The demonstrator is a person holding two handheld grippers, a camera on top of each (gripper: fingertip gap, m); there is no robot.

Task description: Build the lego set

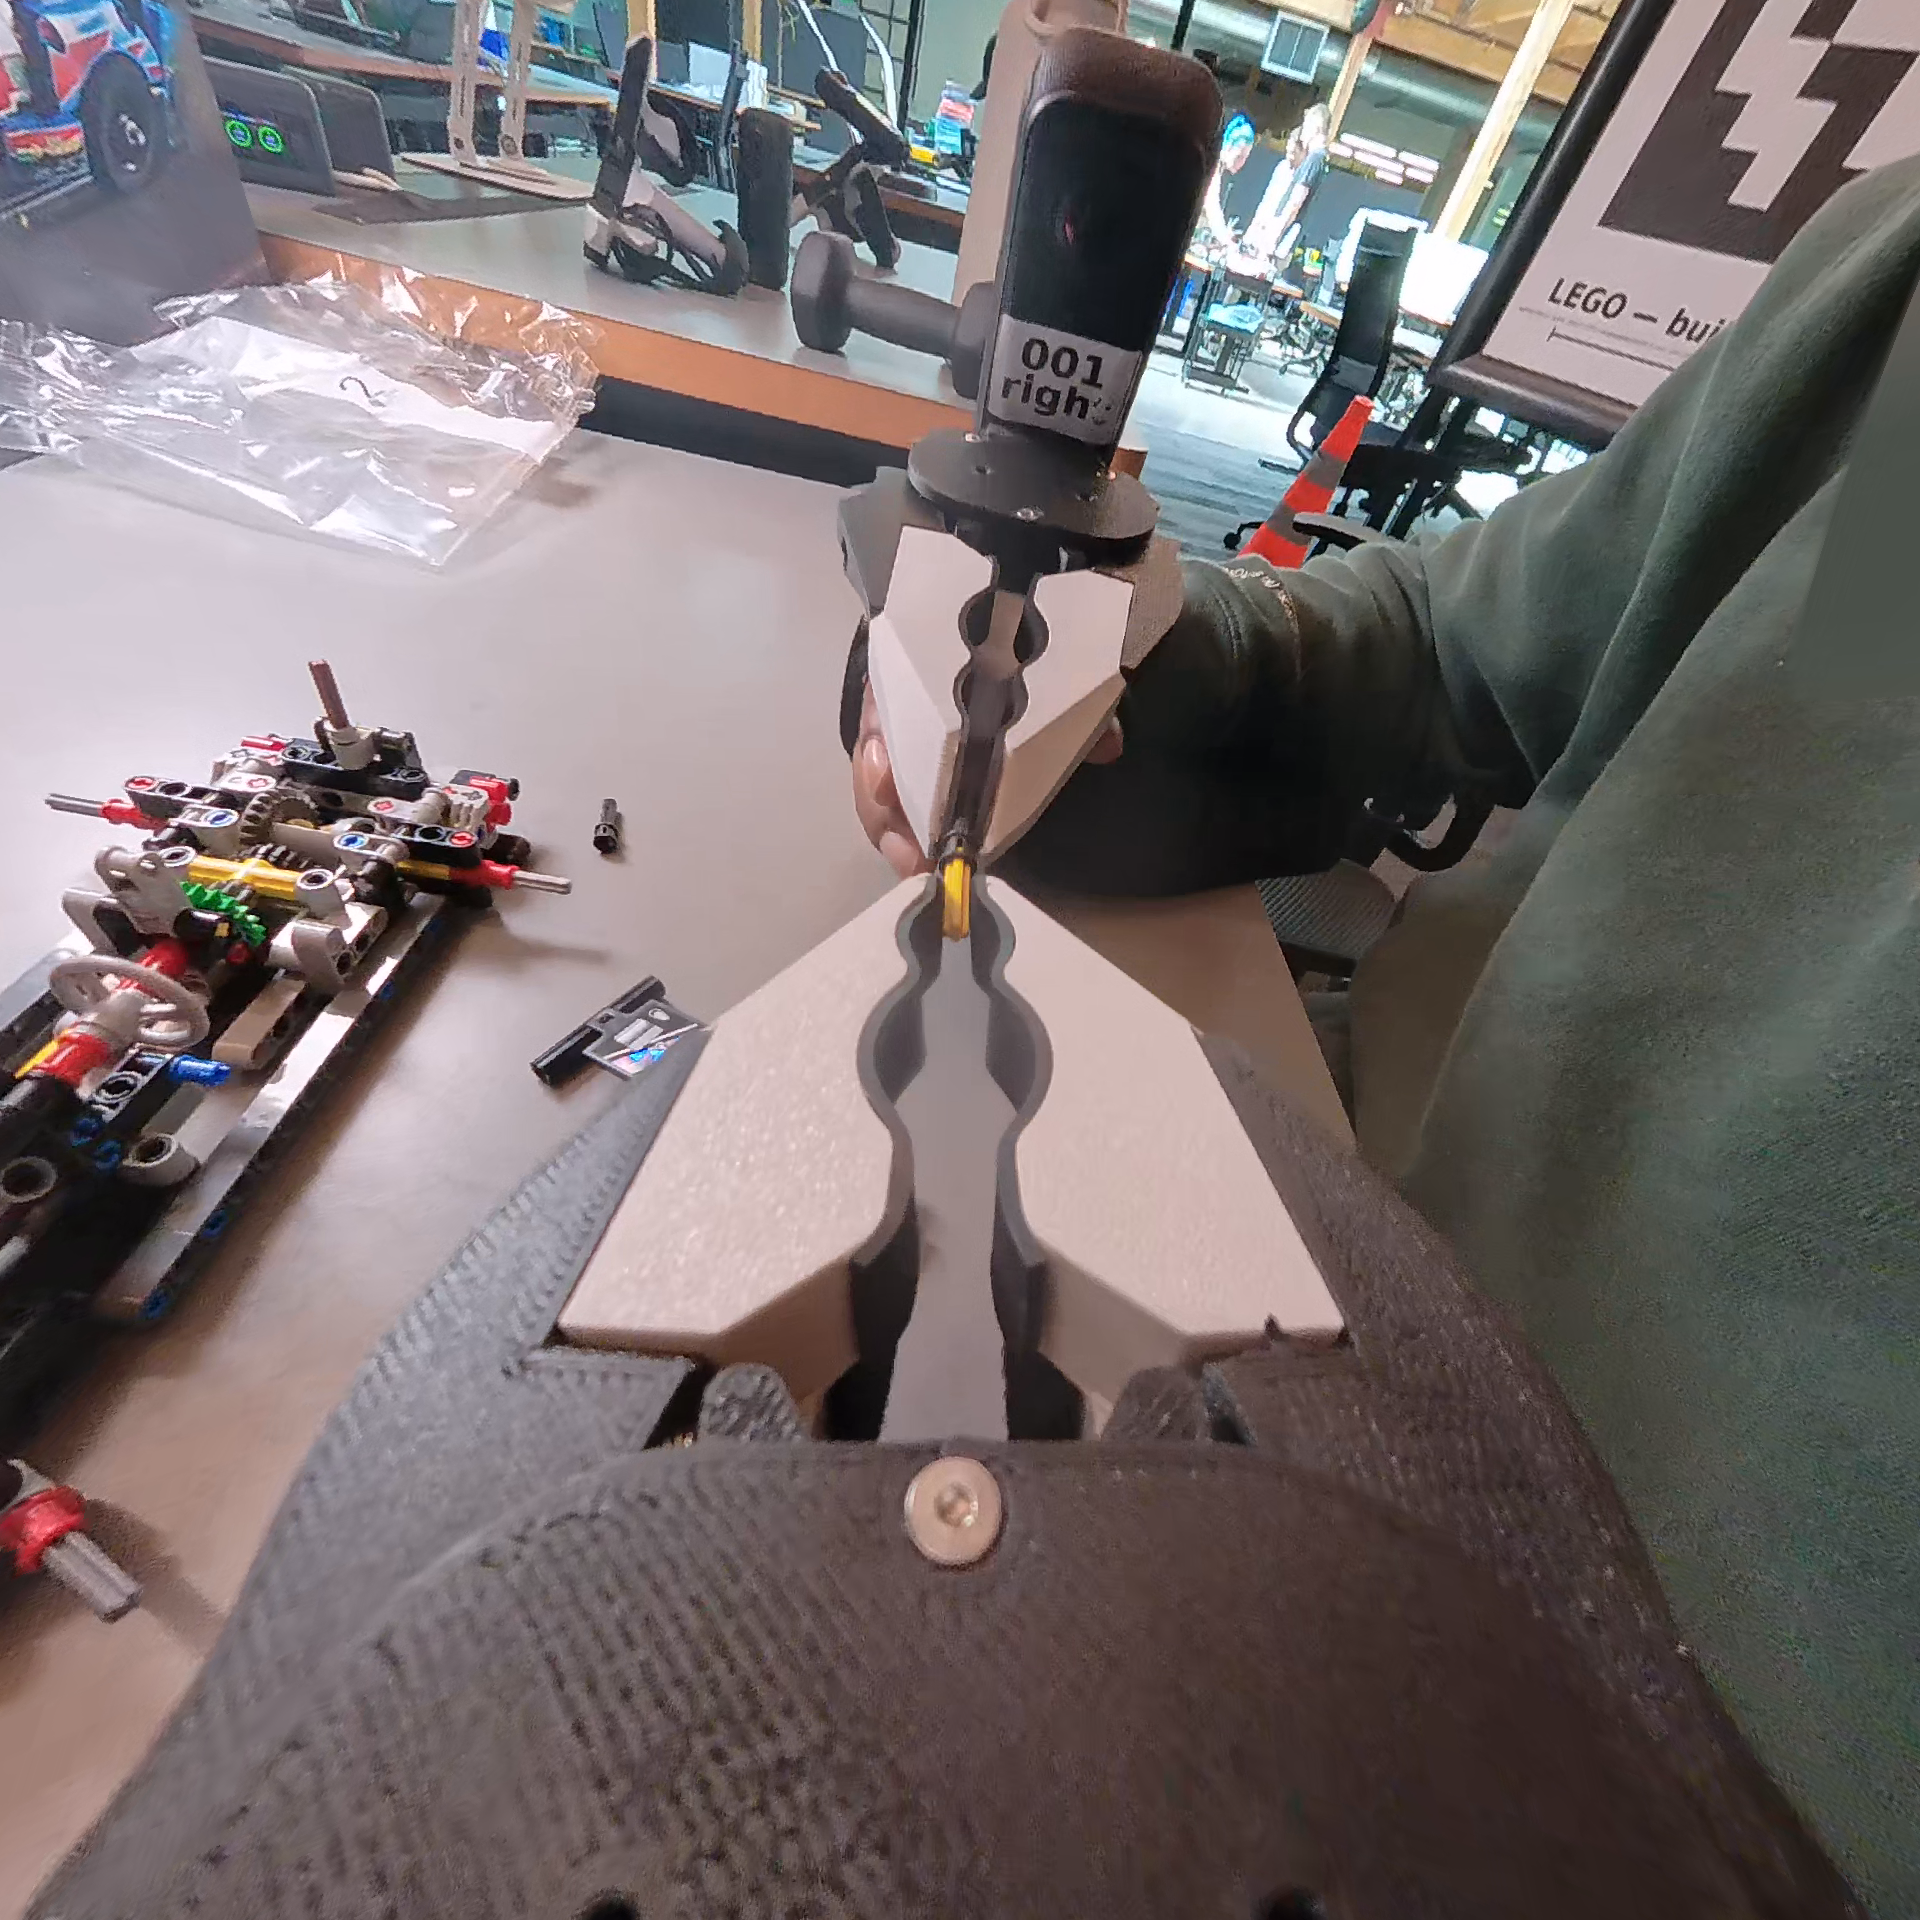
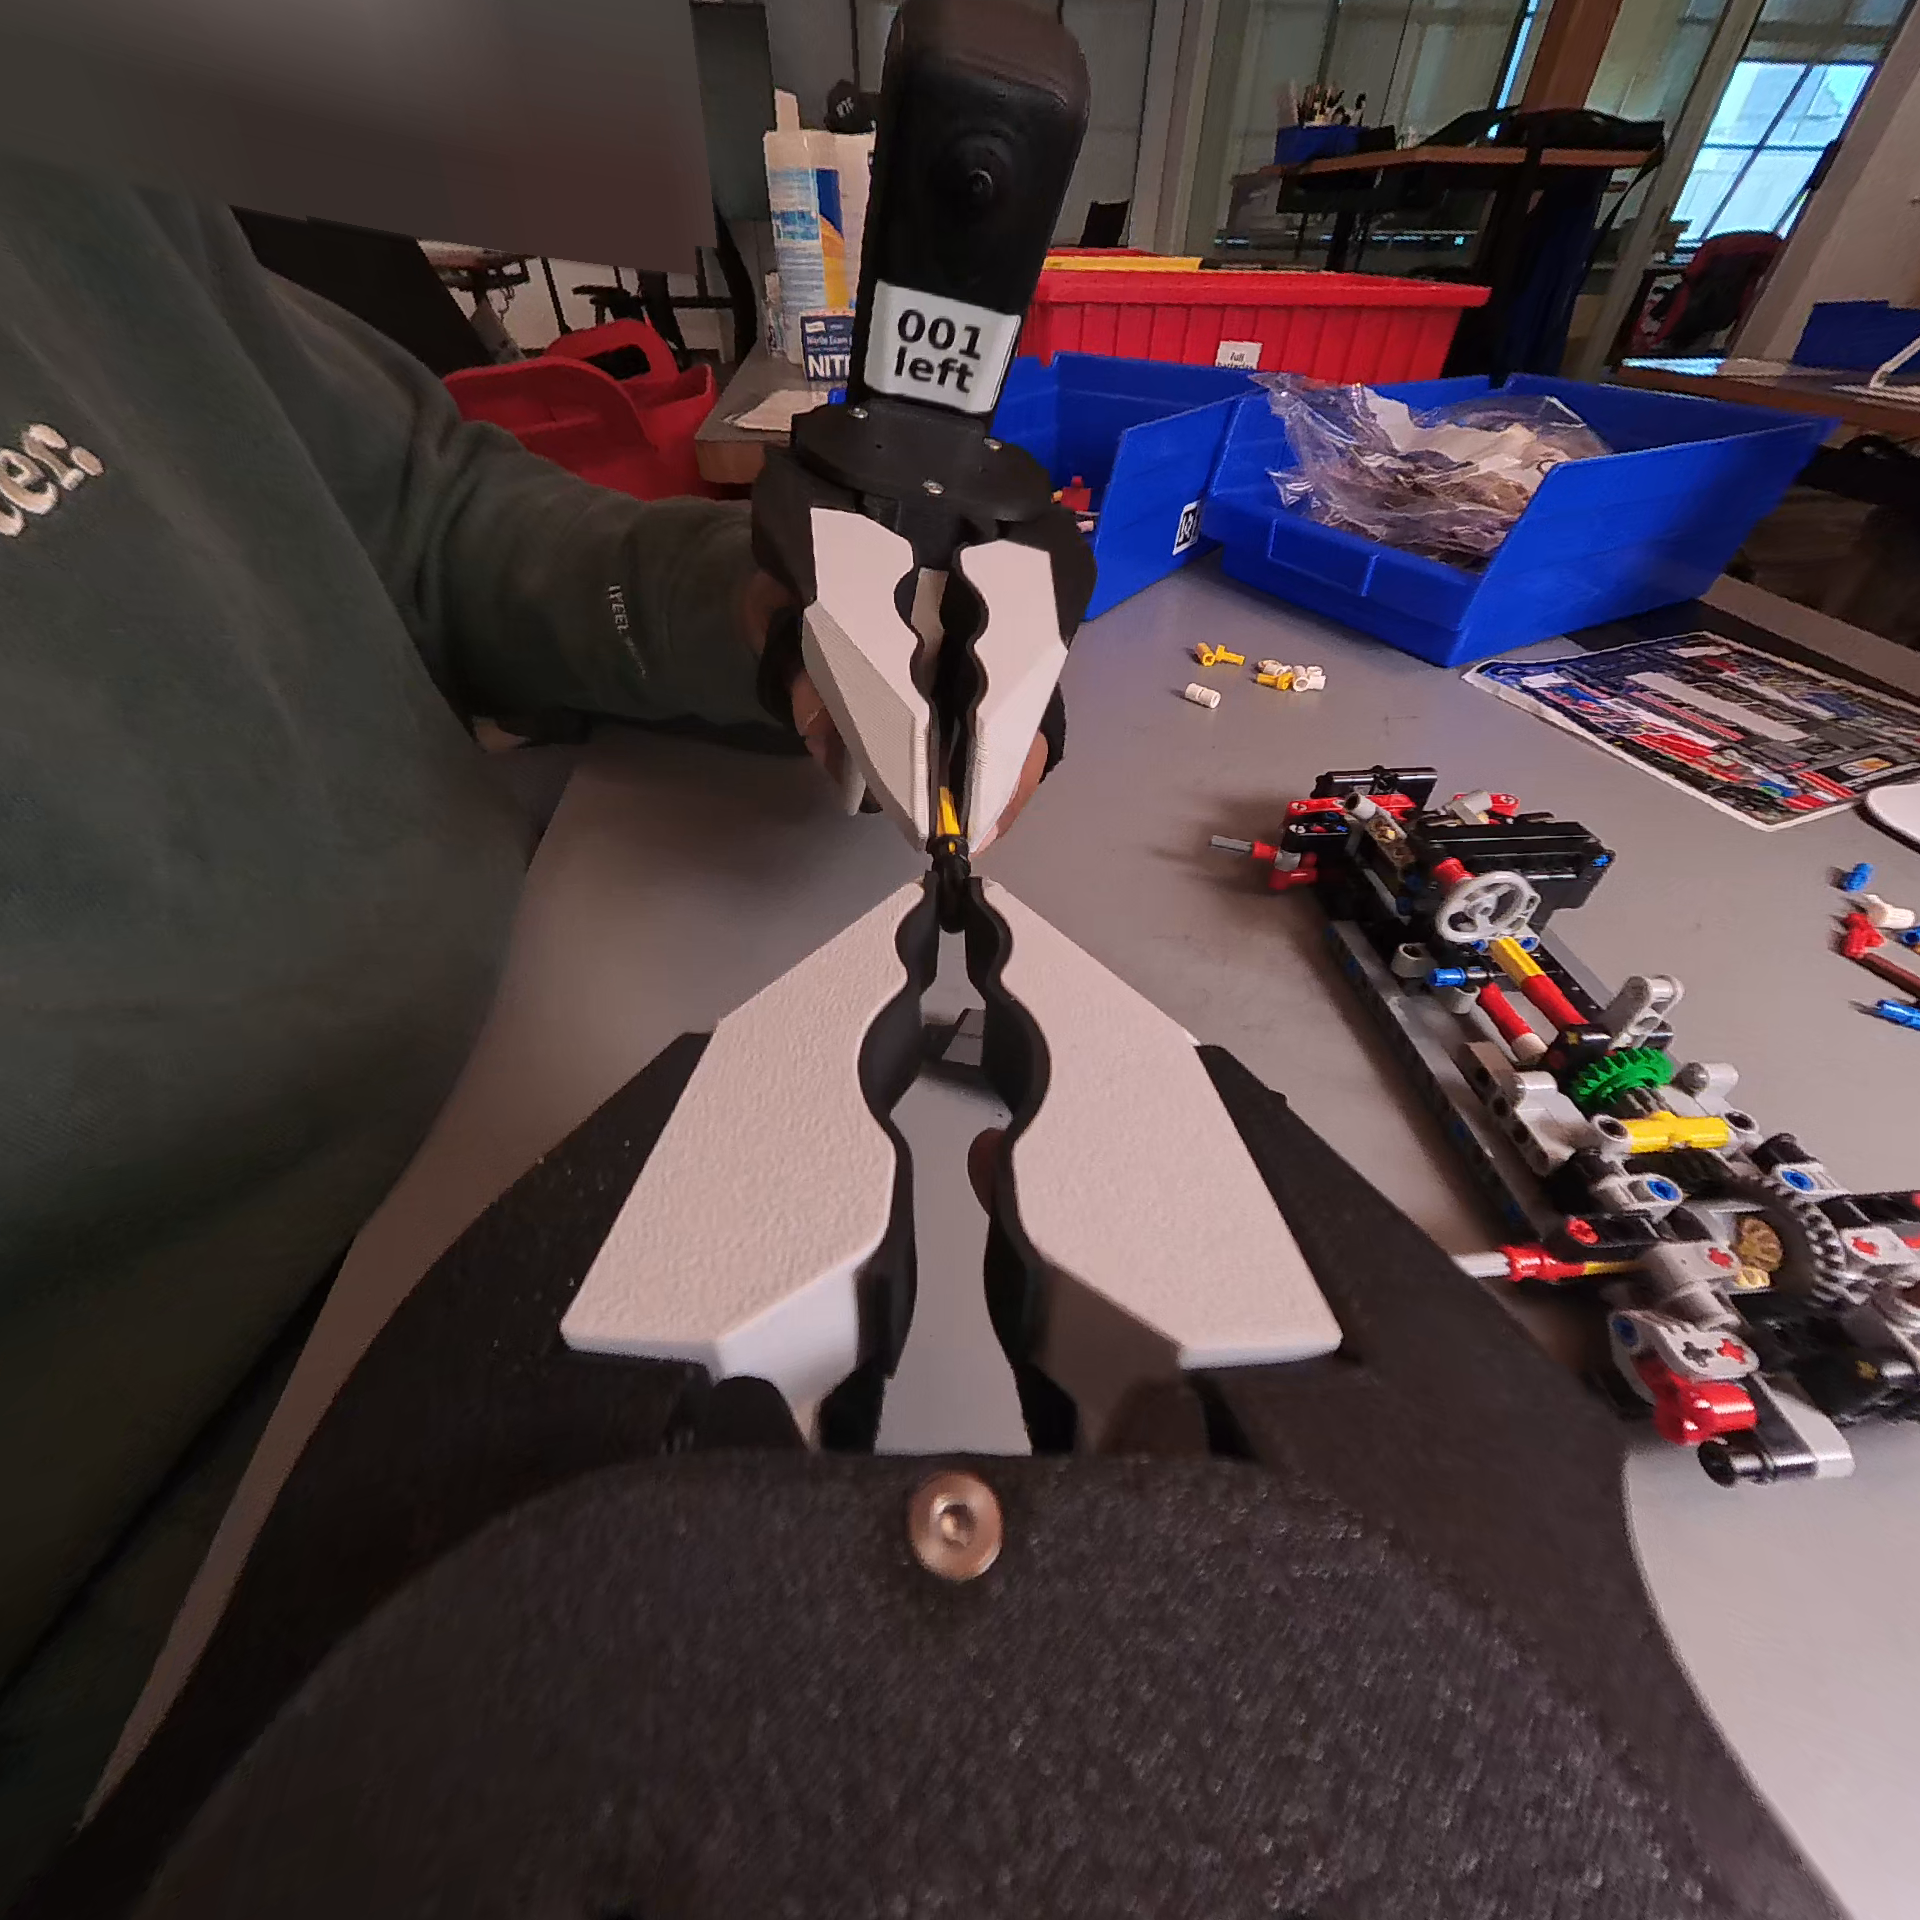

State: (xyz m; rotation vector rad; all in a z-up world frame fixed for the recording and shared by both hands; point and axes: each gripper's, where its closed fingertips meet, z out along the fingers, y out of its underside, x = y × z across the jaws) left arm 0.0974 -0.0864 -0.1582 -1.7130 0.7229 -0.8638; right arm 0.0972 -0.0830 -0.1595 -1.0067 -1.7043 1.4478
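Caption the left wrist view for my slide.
Left hand-held gripper and right hand-held gripper meet tip to tip, joining a small yellow piece to a black piece.

Each wrist camera looks along its own fingers straight at the other, close above the table — both share the meeting tips.

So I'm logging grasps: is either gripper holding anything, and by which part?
The left gripper pinches a yellow piece by one end; the right gripper pinches a black piece that meets the yellow one tip to tip.
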